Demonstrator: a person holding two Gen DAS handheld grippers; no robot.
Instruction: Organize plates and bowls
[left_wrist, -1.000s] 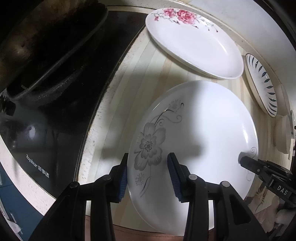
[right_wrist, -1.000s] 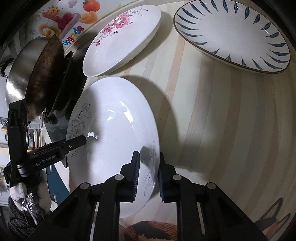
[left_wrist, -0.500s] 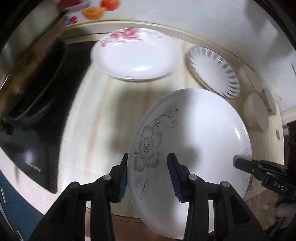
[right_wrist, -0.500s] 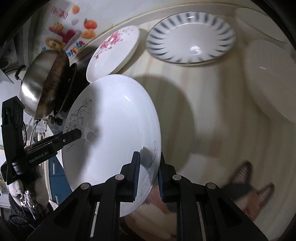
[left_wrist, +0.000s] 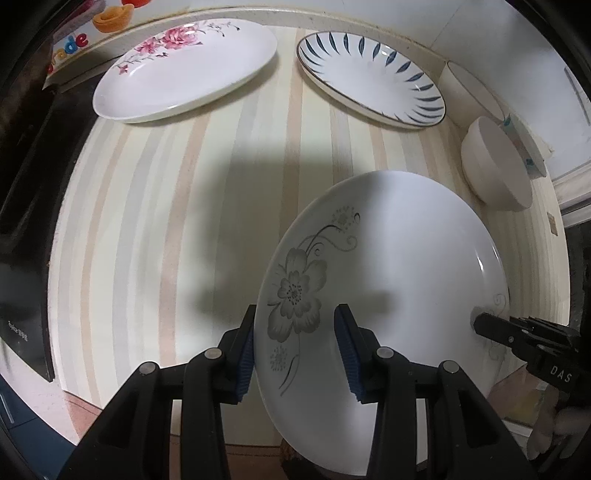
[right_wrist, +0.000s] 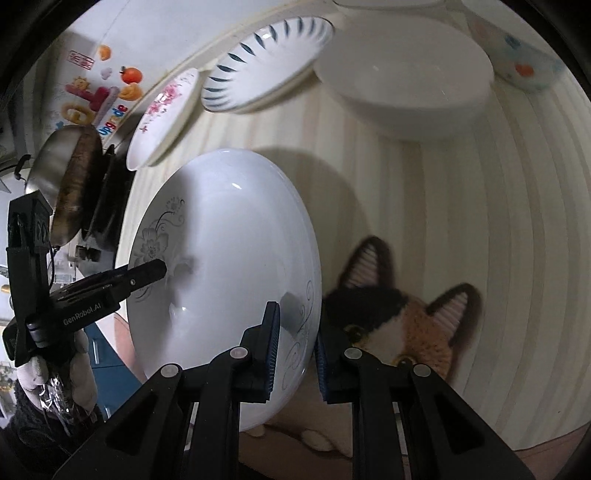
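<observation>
A white plate with a grey flower (left_wrist: 406, 258) (right_wrist: 229, 240) hangs tilted above the striped countertop (left_wrist: 166, 221). My left gripper (left_wrist: 295, 321) is shut on its flowered rim and shows in the right wrist view as a black finger (right_wrist: 147, 269). My right gripper (right_wrist: 295, 325) is shut on the opposite rim, and its fingertip (left_wrist: 484, 325) shows in the left wrist view. At the back lie a pink-flower plate (left_wrist: 184, 70) (right_wrist: 162, 118) and a blue-leaf plate (left_wrist: 369, 77) (right_wrist: 266, 62). A white bowl (left_wrist: 495, 166) (right_wrist: 406, 81) stands to the right.
A patterned bowl (right_wrist: 524, 55) sits beside the white bowl, near the wall. A black stove (left_wrist: 22, 221) with a wok (right_wrist: 70, 184) bounds the counter on the left. A furry fox-face item (right_wrist: 399, 314) lies below the counter's front edge. A gloved hand (right_wrist: 55, 373) holds the left gripper.
Both grippers have carried the grey-flower plate rightward along the counter, away from the stove. The blue-leaf plate and the bowls have come into fuller view.
</observation>
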